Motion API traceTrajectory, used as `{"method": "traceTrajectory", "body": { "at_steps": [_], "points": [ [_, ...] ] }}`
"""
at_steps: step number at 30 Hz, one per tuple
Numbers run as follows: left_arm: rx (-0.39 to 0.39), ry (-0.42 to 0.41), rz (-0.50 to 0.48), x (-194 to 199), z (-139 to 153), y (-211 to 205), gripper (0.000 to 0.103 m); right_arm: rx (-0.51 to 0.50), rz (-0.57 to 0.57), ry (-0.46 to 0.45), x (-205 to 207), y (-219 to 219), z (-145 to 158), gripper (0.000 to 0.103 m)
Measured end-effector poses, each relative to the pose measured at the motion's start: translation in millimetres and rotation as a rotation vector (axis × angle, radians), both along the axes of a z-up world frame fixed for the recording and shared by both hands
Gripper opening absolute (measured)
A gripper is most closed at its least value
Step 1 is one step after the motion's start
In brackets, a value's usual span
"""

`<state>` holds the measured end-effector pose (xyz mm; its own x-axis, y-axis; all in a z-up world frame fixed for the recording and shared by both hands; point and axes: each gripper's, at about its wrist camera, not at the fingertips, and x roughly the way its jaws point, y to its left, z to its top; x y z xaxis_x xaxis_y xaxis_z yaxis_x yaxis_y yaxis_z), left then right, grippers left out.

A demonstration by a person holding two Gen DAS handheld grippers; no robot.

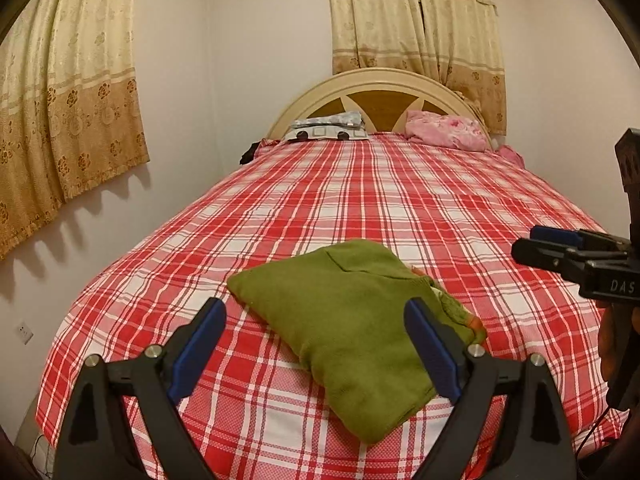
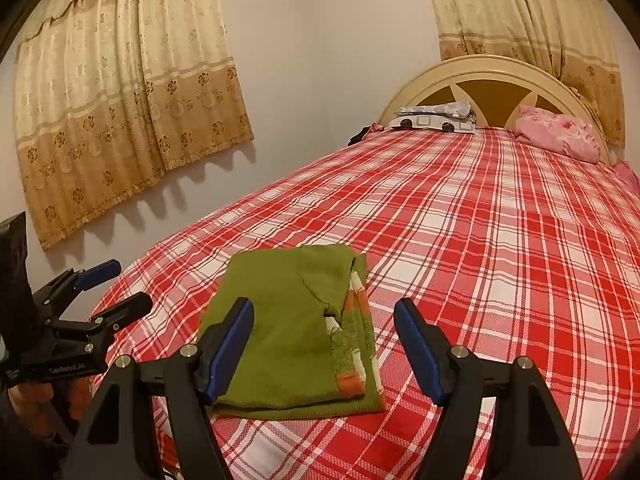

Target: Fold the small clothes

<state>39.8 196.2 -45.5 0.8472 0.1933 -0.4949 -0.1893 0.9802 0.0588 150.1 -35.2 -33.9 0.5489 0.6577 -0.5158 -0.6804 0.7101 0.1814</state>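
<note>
Green sweater (image 1: 344, 320) lies folded into a compact rectangle near the foot of the red plaid bedspread (image 1: 360, 200), its orange-and-white striped trim showing along one edge. The left gripper (image 1: 316, 344) hovers above it with its blue pads spread wide, nothing between them. The right gripper (image 2: 324, 348) likewise hangs over the sweater, jaws apart and empty.

A folded sweater (image 1: 344, 320) lies on the bed (image 1: 360, 200) near its foot, pillows (image 1: 444, 130) by the headboard (image 1: 380, 88).

Warm dim indoor light, soft focus (edges fisheye-bent, vignetted).
</note>
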Motion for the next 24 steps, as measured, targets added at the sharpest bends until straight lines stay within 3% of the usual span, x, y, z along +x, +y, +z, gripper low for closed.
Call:
{"method": "traceTrajectory", "body": {
  "at_steps": [24],
  "points": [
    [-0.002, -0.009, -0.009, -1.8, 2.9, -2.8, 0.094, 0.020, 0.011, 0.018, -6.7, -0.5, -2.6, 0.073]
  ]
}}
